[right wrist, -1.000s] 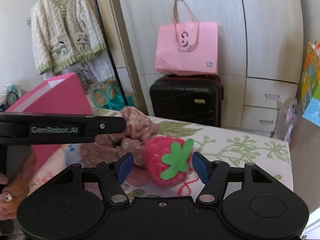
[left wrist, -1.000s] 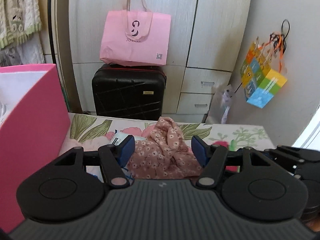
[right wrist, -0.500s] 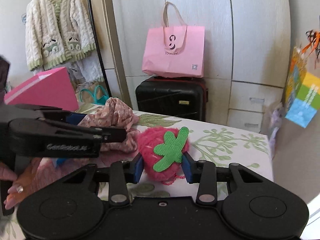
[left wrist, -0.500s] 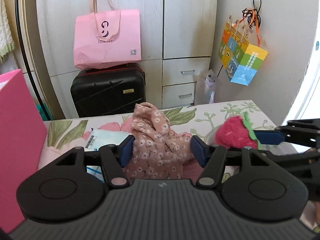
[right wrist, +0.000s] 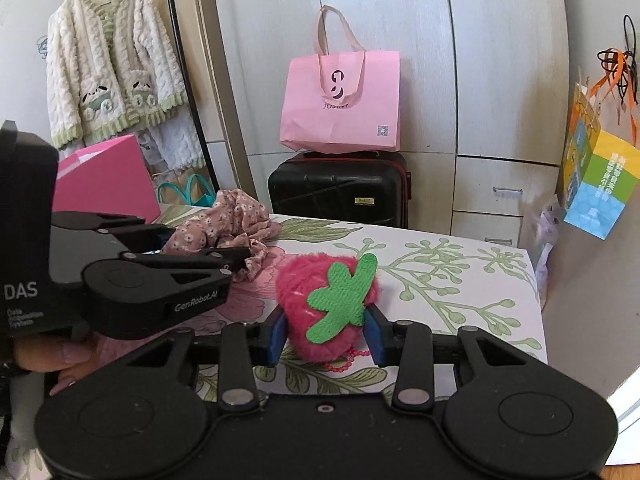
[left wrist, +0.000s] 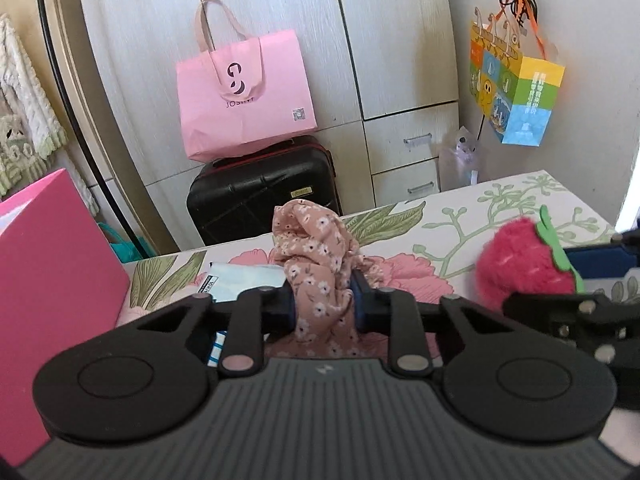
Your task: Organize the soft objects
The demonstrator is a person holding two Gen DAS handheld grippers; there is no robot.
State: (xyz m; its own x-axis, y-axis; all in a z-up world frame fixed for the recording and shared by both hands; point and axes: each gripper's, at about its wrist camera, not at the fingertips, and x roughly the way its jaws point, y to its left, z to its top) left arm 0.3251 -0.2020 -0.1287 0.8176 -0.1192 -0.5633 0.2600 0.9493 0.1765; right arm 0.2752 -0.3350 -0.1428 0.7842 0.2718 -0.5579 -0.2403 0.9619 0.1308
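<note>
While both grippers work low over the flowered surface (right wrist: 460, 280), the tall pale wardrobe (right wrist: 400, 60) fills the wall behind it, with a black suitcase (right wrist: 340, 188) standing at its foot and a pink tote bag (right wrist: 344, 104) resting on top of the case. At the surface's left edge stands a bright pink box (left wrist: 48, 280). Near the far edge, towards that box, lies the pink floral cloth (left wrist: 316, 264), bunched up in a heap; the left gripper (left wrist: 323, 304) has just been closing, and its blue pads now pinch a fold of that cloth between them, drawn in narrow. A pale packet (left wrist: 240, 280) lies just beside the cloth on the box side. Nearer the right edge sits the fuzzy strawberry toy (right wrist: 328, 304) with its green felt leaf, squeezed between the pads of the right gripper (right wrist: 326, 334), which has also just closed in and holds it at a middling width.
</note>
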